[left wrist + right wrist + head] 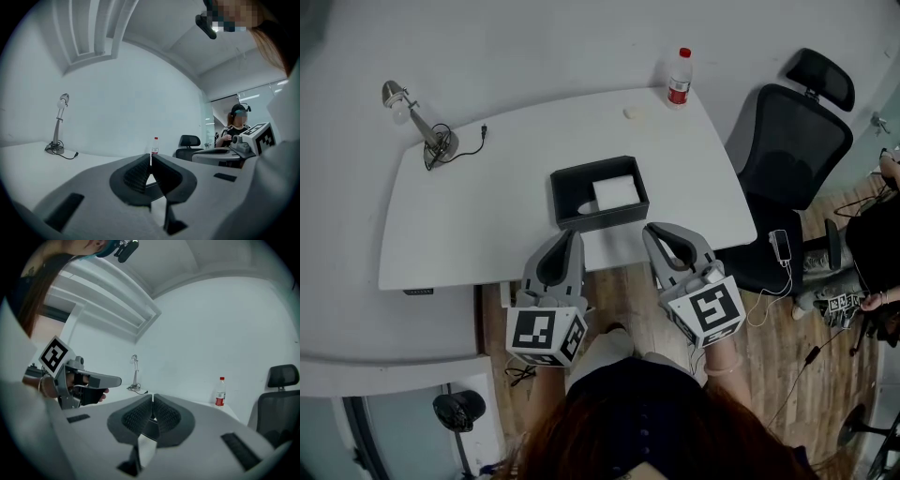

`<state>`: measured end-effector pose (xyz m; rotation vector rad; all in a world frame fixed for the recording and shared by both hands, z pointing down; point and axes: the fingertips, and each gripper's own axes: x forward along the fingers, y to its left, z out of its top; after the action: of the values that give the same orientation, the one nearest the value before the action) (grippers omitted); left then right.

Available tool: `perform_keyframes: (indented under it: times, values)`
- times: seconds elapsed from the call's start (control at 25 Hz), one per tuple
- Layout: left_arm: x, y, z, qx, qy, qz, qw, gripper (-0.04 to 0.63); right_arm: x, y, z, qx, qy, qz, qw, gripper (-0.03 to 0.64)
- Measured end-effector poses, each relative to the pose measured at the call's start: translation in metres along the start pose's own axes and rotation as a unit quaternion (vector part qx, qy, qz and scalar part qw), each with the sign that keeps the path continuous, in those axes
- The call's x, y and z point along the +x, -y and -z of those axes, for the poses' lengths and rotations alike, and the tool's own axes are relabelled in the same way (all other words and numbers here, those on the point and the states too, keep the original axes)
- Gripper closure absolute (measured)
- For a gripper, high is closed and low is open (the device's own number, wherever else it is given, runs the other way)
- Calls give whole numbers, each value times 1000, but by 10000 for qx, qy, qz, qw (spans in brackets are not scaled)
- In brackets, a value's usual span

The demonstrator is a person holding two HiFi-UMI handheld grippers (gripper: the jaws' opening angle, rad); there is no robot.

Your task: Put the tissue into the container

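A black rectangular container [559, 199] stands near the front edge of the white table [459, 206]. A white tissue [616, 191] lies inside it, toward the right. My left gripper [574, 233] hangs just in front of the container's near left corner, jaws shut with nothing between them. My right gripper [652, 229] hovers off the near right corner, also shut and empty. In the left gripper view the pads meet at the left gripper's tips [150, 157]. The right gripper view shows the right gripper [153, 397] closed the same way.
A plastic bottle with a red cap [679, 77] stands at the table's far right, a small pale object [634, 112] beside it. A desk lamp with a cable [422, 124] sits far left. A black office chair [787, 141] is right of the table, where another person [236, 124] sits.
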<state>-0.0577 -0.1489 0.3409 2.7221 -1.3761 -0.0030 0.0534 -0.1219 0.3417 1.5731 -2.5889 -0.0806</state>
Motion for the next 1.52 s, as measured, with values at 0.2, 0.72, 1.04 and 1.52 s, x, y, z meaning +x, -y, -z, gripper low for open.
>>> perform_keyframes:
  times: [0.2,0.72,1.04,1.52]
  values:
    - [-14,11,0,92,8,-86,9999,561,-15,-5,-2,-165,15,22,9999,588]
    - [-44,42,5,349,-56,-160,9992,561,-54,-17,-8,-259,111,203,9994,588]
    - [-71,61,11,356,-113,-125,9992,561,-79,-31,1,33,-121,187,9997,588]
    - [-108,91,12,387,-91,-127,9991,561,-121,-50,1,67,-108,230,9997,589]
